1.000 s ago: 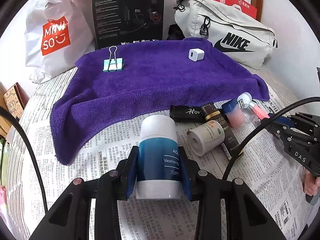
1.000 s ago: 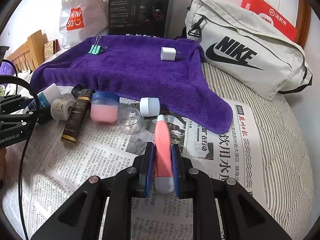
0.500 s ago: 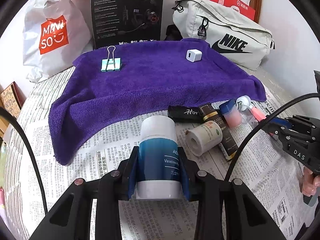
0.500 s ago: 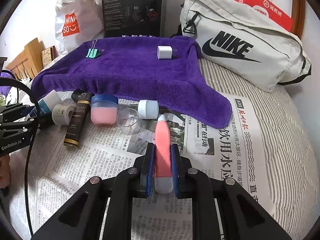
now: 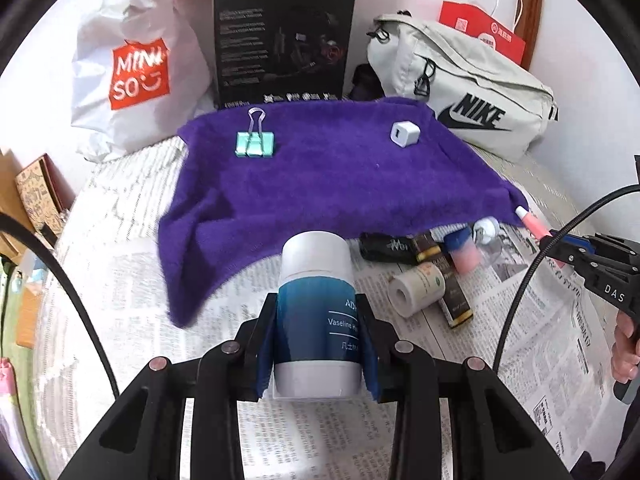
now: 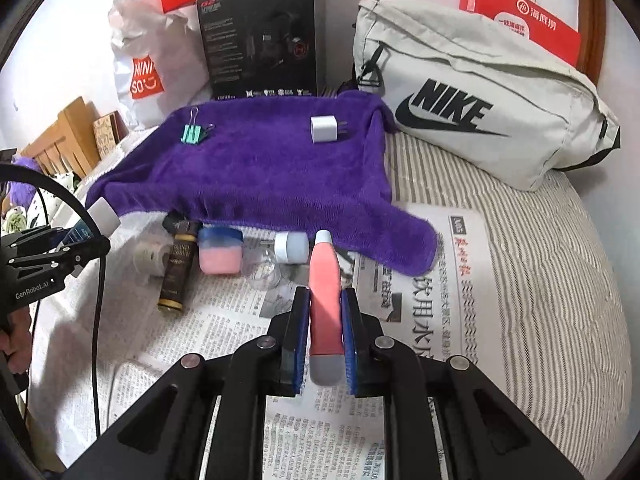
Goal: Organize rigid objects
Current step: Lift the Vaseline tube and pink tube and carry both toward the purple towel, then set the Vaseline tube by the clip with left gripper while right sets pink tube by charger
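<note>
Vaseline bottle is pinched in my left gripper just short of the purple towel, pink tube pinched in my right gripper; I'd carry both level onto the towel, clear of the binder clip and charger.

Home bedroom, striped mattress under newspaper, Nike bag, Miniso shopping bag, wooden headboard
</note>
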